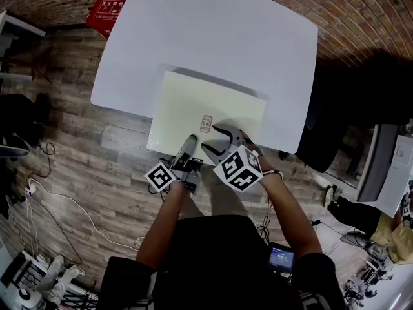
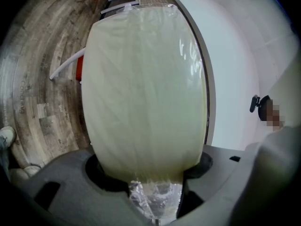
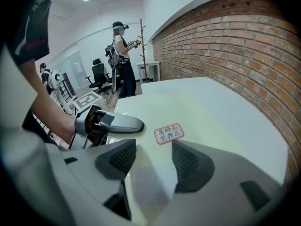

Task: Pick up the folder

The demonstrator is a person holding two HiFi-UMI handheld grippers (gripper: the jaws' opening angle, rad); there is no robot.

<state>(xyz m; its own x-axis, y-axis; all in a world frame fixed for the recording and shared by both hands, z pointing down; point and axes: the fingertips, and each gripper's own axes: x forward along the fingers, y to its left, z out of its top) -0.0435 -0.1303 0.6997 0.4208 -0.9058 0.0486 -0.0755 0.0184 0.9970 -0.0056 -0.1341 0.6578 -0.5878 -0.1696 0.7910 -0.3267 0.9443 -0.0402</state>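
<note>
A pale yellow-green folder (image 1: 206, 112) lies on the white table (image 1: 213, 37), its near edge hanging over the table's front edge. A small red-bordered label (image 1: 206, 123) sits on its near part. My left gripper (image 1: 191, 139) is shut on the folder's near edge. In the left gripper view the folder (image 2: 146, 88) runs between the jaws of that gripper (image 2: 150, 173) and fills the middle. My right gripper (image 1: 213, 138) stands open just above the folder, beside the label. The right gripper view shows its jaws (image 3: 153, 157) apart over the folder (image 3: 197, 112), the label (image 3: 169, 133) just ahead and the left gripper (image 3: 108, 124) at left.
A red box (image 1: 106, 15) stands on the wooden floor beyond the table's far left corner. A brick wall (image 1: 361, 11) runs along the right. Cables (image 1: 64, 205) lie on the floor at left. A person (image 3: 123, 60) and an office chair (image 3: 99, 74) are far behind.
</note>
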